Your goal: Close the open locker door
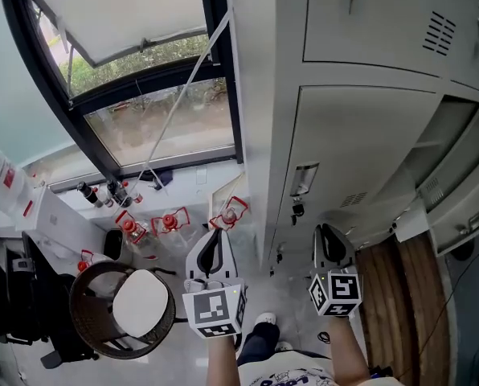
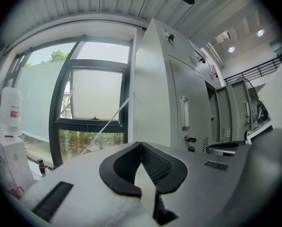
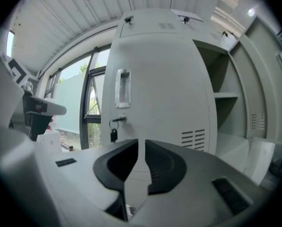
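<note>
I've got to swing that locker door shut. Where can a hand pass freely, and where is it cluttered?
Free: the wood floor between the right gripper and the open door; the locker shelf looks bare. Crowded: bottles under the window, beside the wicker basket.

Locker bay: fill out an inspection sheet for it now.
Surface: light floor, with a wood-look strip at the right.
Job's things: locker door stands open; shelf compartment is exposed.
Clutter: brown round bin; red-capped bottles below the window.
Grippers: left gripper, fingers together, empty; right gripper, fingers slightly apart, nothing between them.
Cables: one thin dark cable at the right.
Surroundings: window; neighbouring closed door with a key hanging from its lock.
</note>
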A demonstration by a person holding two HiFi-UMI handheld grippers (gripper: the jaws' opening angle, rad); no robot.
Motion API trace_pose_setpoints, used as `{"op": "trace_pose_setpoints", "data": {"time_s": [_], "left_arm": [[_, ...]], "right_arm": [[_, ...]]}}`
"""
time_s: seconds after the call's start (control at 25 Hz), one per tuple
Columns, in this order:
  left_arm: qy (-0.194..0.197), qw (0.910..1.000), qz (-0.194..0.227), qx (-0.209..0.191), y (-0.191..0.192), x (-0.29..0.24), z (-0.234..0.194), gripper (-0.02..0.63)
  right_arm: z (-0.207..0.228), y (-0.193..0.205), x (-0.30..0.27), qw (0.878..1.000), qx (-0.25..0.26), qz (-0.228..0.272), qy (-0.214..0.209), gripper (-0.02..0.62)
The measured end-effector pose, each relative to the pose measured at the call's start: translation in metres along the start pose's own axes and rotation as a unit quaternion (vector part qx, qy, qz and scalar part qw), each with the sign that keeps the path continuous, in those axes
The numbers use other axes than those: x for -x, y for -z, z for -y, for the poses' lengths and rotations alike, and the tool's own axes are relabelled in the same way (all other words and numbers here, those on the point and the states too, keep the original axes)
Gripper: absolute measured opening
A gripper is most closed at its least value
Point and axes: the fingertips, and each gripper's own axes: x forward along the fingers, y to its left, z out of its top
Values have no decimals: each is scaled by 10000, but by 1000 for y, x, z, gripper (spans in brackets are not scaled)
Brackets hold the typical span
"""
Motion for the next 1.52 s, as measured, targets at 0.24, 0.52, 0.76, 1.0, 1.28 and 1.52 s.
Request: {"op": "trace_pose_setpoints", "data": {"time_s": [0.24,0.52,0.76,1.0,1.28,1.52], "left_arm": [[-15,9995,315,-102,-30,16,9,5],[9,9980,596,-198,-55,36,19,5],[65,9968,755,-253,-69,52,26,5],[104,9958,862,-281,-77,64,30,5],[128,9956,883,-290,-79,73,34,5],[122,9959,850,-294,-76,78,33,5]], "right_arm": [[6,-60,25,9977,172,661,0,43],[2,-98,48,9932,316,1118,-6,34],[0,-112,64,9917,192,1274,-5,0],[-7,-120,75,9908,168,1338,-66,1],[-9,-125,85,9902,181,1383,-79,0],[-10,-124,90,9904,166,1371,-73,0]]}}
